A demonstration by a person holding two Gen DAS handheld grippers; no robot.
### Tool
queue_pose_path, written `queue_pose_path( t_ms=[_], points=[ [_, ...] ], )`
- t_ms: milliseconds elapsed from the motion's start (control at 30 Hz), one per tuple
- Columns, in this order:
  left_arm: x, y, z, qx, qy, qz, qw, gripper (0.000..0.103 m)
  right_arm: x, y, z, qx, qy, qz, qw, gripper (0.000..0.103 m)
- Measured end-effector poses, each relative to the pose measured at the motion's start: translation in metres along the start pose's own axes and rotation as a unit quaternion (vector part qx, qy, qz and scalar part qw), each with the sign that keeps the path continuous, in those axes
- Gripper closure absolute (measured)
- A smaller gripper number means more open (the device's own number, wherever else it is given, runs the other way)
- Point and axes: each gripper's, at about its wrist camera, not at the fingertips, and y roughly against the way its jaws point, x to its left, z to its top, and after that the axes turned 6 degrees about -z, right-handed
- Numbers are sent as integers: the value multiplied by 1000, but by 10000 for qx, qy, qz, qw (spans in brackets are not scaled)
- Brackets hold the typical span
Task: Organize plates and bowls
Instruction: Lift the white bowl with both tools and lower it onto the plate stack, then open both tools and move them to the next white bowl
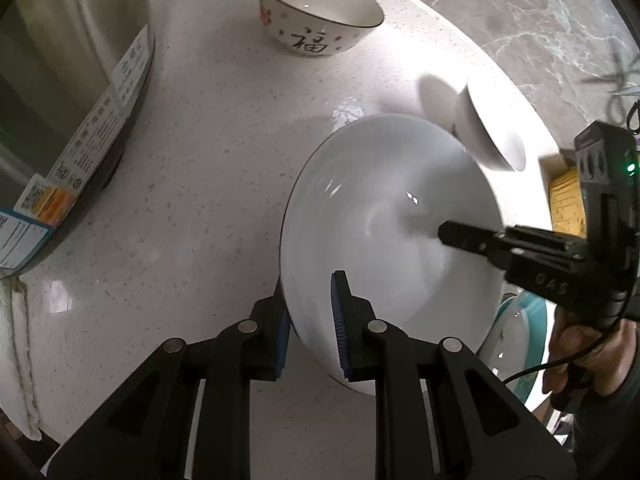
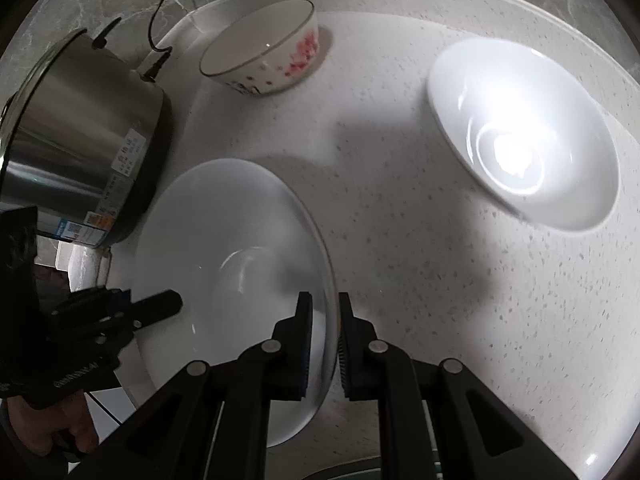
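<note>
A large white bowl (image 1: 384, 224) is held above the round speckled table (image 1: 200, 168) by both grippers. My left gripper (image 1: 310, 322) is shut on its near rim. My right gripper (image 2: 324, 340) is shut on the opposite rim of the same bowl (image 2: 232, 248); it also shows in the left wrist view (image 1: 452, 236). My left gripper shows in the right wrist view (image 2: 168, 304). A second white bowl (image 2: 520, 136) sits on the table at the right, seen edge-on in the left wrist view (image 1: 492, 132). A patterned bowl (image 1: 320, 12) with red flowers stands at the far side (image 2: 264, 48).
A steel pot (image 1: 60, 100) with labels stands at the table's left (image 2: 80, 140), a black cable behind it. A teal-rimmed dish (image 1: 520, 336) lies below the held bowl at the right. A white cloth (image 1: 16, 340) hangs at the table's left edge.
</note>
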Motion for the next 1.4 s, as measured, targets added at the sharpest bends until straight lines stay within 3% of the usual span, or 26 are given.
queue_pose_path(
  t_ms=[300, 400, 433, 467, 500, 533, 567, 633, 667, 767, 900, 1033, 1200, 1400],
  points=[
    [-1, -3, -1, -44, 11, 24, 10000, 86, -4, -1, -9, -70, -38, 136, 9999, 86],
    [-1, -2, -3, -93, 147, 31, 9998, 85, -6, 4, -11, -98, -81, 279, 9995, 71],
    [-2, 2, -4, -140, 156, 119, 9997, 83, -5, 10, -13, -161, -75, 345, 9992, 57],
    [-3, 8, -5, -198, 157, 181, 9995, 75, -5, 16, -15, -231, -63, 347, 9991, 47],
    [-4, 17, -5, -277, 157, 206, 9993, 66, -4, 25, -17, -317, -76, 341, 9989, 44],
    [-7, 29, -3, -392, 136, 222, 9989, 41, -6, 36, -20, -426, -105, 392, 9983, 41],
    [-12, 42, 0, -544, 78, 227, 9982, 26, -10, 50, -22, -545, -142, 497, 9972, 36],
    [-28, 69, 14, -907, -190, 151, 9956, 23, -26, 80, -20, -891, -210, 559, 9942, 24],
    [-38, 78, 23, -997, -354, 140, 9943, 16, -36, 93, -17, -1058, -271, 462, 9929, 18],
    [-74, 89, 59, -1110, -931, -35, 9895, 8, -72, 122, -3, -1398, -563, 257, 9882, 16],
    [-119, 60, 107, -758, -1562, -43, 9848, 8, -123, 133, 18, -1325, -1096, 80, 9851, 16],
    [-141, -4, 143, 16, -1621, 68, 9868, 8, -145, 116, 33, -1017, -1141, -77, 9882, 16],
    [-154, -58, 160, 541, -1678, 81, 9843, 8, -151, 82, 43, -694, -1124, -17, 9912, 16],
    [-164, -89, 168, 785, -1792, 163, 9805, 8, -168, 59, 53, -577, -1311, 117, 9896, 24]
  ],
)
